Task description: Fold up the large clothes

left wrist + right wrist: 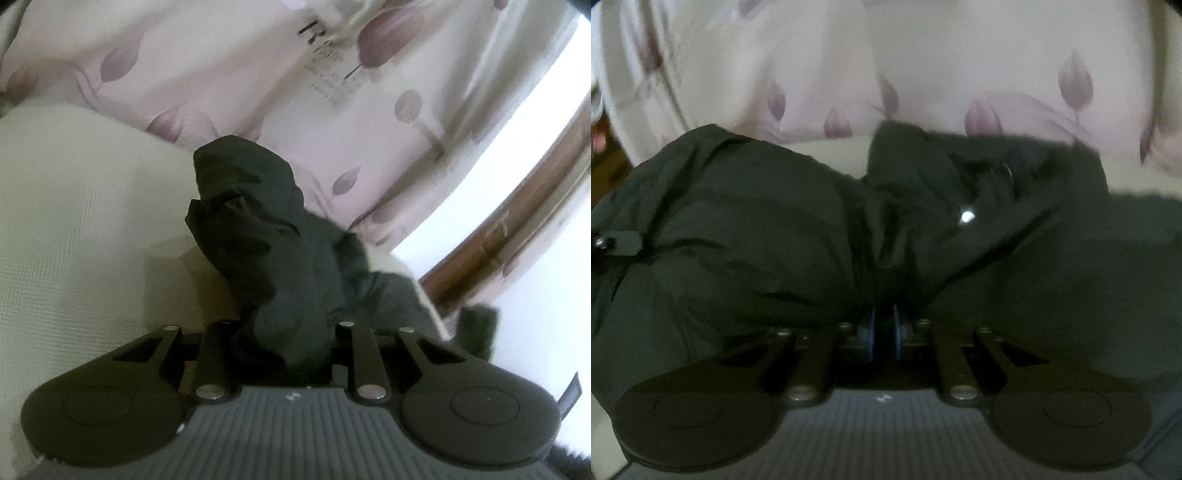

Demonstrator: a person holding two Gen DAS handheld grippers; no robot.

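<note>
A large dark padded jacket point(266, 236) with a fur trim point(476, 328) is held by both grippers. In the left wrist view my left gripper point(288, 343) is shut on a bunched fold of the jacket, which hides its fingertips and stands up in front of the camera. In the right wrist view my right gripper point(884, 325) is shut on the jacket point(757, 229); the blue pads point(872, 332) pinch dark fabric between them. A metal snap point(967, 215) and a ring show on the cloth to the right. The jacket spreads across the whole width.
A cream textured bed surface point(74, 229) lies under the jacket. A pale curtain with purple leaf print point(221, 74) hangs behind, also in the right wrist view point(923, 74). A brown wooden frame point(509, 229) and a bright window are at the right.
</note>
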